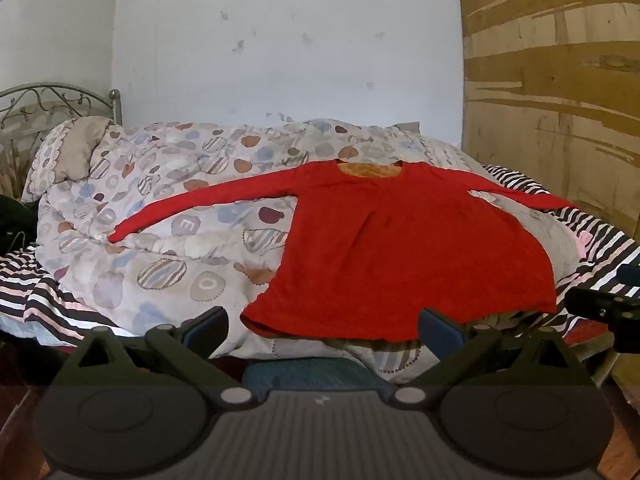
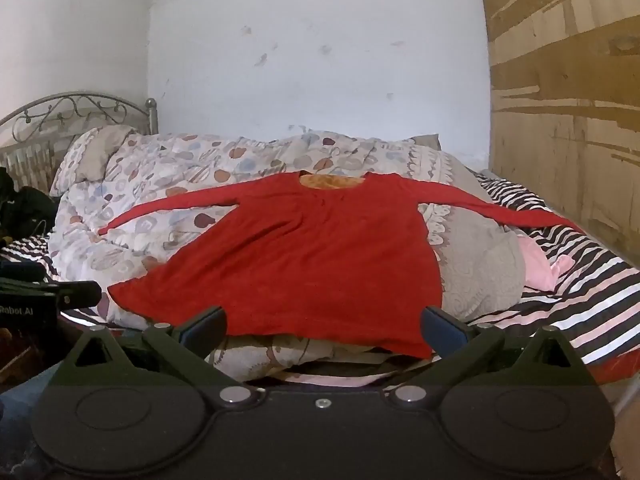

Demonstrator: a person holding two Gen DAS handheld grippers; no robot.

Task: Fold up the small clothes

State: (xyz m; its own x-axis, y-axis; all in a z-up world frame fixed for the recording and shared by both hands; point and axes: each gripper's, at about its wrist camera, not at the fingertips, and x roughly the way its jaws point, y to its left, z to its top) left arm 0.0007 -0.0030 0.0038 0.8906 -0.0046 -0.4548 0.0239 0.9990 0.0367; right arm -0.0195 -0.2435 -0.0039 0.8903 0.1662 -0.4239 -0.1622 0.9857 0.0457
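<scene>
A red long-sleeved top (image 1: 404, 256) lies spread flat on a patterned duvet (image 1: 160, 208), both sleeves stretched out, neckline at the far side. It also shows in the right wrist view (image 2: 312, 256). My left gripper (image 1: 322, 330) is open and empty, its blue pads just in front of the hem's near left part. My right gripper (image 2: 324, 328) is open and empty in front of the hem's near right part. The right gripper also shows at the right edge of the left wrist view (image 1: 604, 312).
The duvet lies on a striped sheet (image 2: 580, 288) over a bed with a metal headboard (image 2: 72, 112) at the left. A pink cloth (image 2: 540, 264) lies right of the top. A white wall stands behind, a wooden panel (image 2: 568, 100) at the right.
</scene>
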